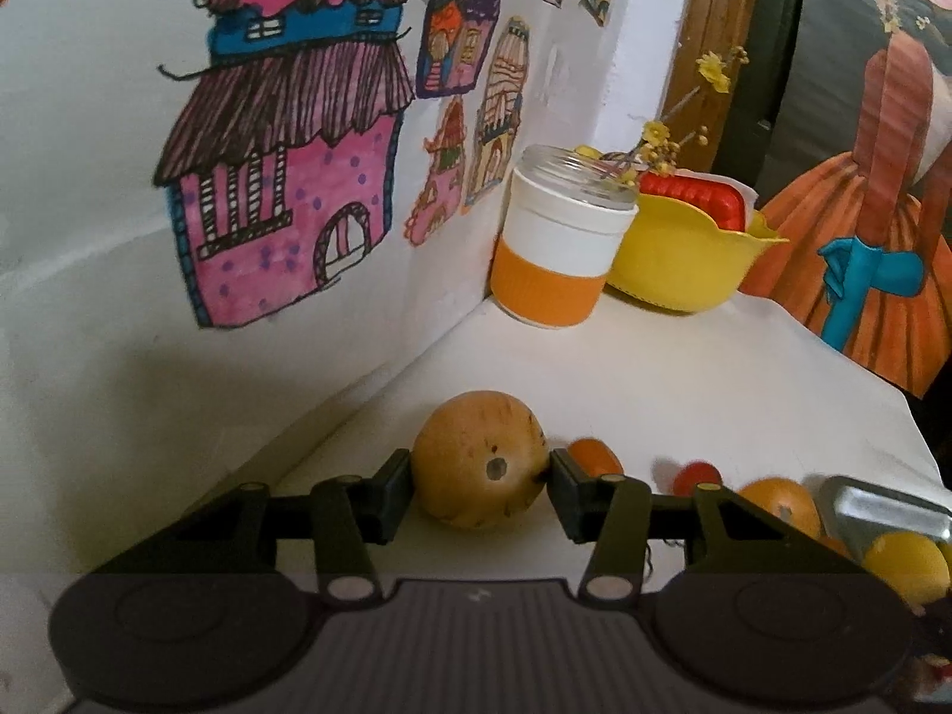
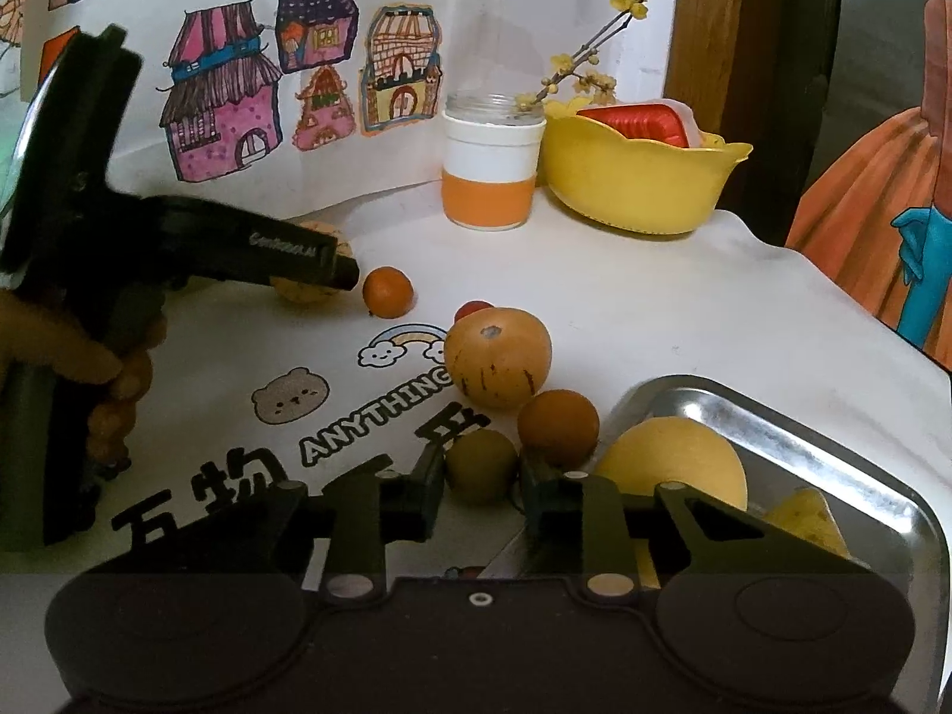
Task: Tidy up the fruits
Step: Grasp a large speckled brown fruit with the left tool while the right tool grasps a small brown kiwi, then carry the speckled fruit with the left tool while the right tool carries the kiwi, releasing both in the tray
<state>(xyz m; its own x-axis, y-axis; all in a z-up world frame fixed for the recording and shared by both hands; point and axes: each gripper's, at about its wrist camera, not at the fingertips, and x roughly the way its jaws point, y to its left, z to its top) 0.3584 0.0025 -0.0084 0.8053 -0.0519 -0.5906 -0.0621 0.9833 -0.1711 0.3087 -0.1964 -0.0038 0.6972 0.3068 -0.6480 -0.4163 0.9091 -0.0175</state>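
My left gripper (image 1: 481,485) has a tan round fruit (image 1: 481,458) between its fingers near the wall, both pads touching its sides; the fruit rests on the white table. In the right wrist view a hand holds that gripper (image 2: 339,271) at the left, hiding part of the fruit. My right gripper (image 2: 482,488) is shut on a small green fruit (image 2: 481,467) beside a steel tray (image 2: 833,416). A large yellow fruit (image 2: 672,470) and a yellow piece (image 2: 803,520) lie in the tray. Loose on the table are another tan fruit (image 2: 497,357), an orange (image 2: 557,425), a smaller orange (image 2: 388,291) and a red fruit (image 2: 473,309).
An orange-and-white cup (image 2: 491,172) and a yellow bowl (image 2: 636,178) holding a red object stand at the back against the wall with drawings. The table's edge drops off at the right. A printed mat (image 2: 333,416) covers the table's front.
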